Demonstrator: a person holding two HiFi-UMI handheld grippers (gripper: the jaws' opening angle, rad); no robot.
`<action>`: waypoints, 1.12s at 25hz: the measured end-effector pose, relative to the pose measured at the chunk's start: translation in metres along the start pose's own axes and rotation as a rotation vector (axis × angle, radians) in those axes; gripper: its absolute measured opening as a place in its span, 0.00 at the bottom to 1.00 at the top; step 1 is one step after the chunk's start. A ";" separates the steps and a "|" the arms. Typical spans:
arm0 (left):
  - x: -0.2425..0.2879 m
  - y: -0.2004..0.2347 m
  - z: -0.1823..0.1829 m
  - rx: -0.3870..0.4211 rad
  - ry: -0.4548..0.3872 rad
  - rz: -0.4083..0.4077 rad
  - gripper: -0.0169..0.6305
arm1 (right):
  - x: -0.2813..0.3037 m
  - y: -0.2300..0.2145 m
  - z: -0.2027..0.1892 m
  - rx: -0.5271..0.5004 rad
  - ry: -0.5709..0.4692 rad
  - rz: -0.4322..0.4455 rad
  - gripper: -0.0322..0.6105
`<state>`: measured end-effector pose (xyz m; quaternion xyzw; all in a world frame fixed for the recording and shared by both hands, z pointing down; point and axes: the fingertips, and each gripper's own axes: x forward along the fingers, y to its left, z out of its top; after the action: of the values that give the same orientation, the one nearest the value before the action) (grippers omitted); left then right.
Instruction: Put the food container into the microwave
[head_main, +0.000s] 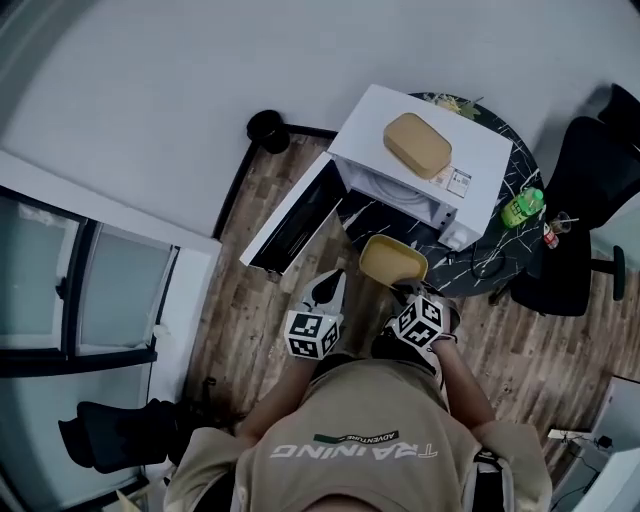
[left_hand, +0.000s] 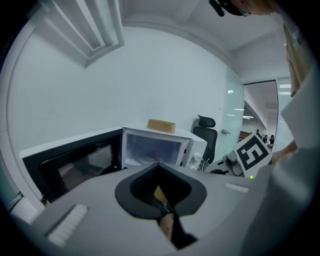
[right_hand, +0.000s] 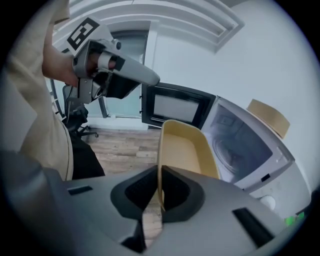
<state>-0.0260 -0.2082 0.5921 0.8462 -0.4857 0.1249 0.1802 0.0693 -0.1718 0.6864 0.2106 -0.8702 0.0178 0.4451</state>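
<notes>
While the white microwave (head_main: 485, 150) stands on the dark marble table (head_main: 470, 268) with its door (head_main: 293, 217) swung wide to the left, the food container (head_main: 393, 260) hangs in the air just in front of the open cavity, over the table's near edge. It is a shallow, pale yellow tray with rounded corners and a raised rim. It has no lid, and the hollow that shows from above is plain yellow. The right gripper (right_hand: 159, 172) has its jaws pinched onto the container's near wall, one jaw inside the rim and one outside, with only the thin wall between them; the rest of the tray reaches out past the jaws towards the microwave. The left gripper (left_hand: 160, 167) is just to the left of the right one and apart from the container. Its jaws are pressed together with nothing between them, and they point towards the open cavity. A tan box (head_main: 417, 145) lies on top of the microwave, and a green bottle (head_main: 523, 207) stands on the table to the microwave's right
</notes>
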 end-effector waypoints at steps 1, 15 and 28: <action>0.006 0.002 0.005 0.018 -0.004 0.009 0.04 | 0.003 -0.008 0.001 -0.008 -0.003 0.003 0.09; 0.066 0.039 0.030 0.023 0.032 -0.062 0.04 | 0.036 -0.066 0.022 0.022 0.008 -0.021 0.09; 0.096 0.089 0.067 0.099 -0.032 -0.244 0.04 | 0.086 -0.156 0.046 0.215 0.133 -0.232 0.09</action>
<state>-0.0533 -0.3527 0.5849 0.9088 -0.3750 0.1125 0.1442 0.0496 -0.3538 0.7012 0.3541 -0.8018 0.0731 0.4758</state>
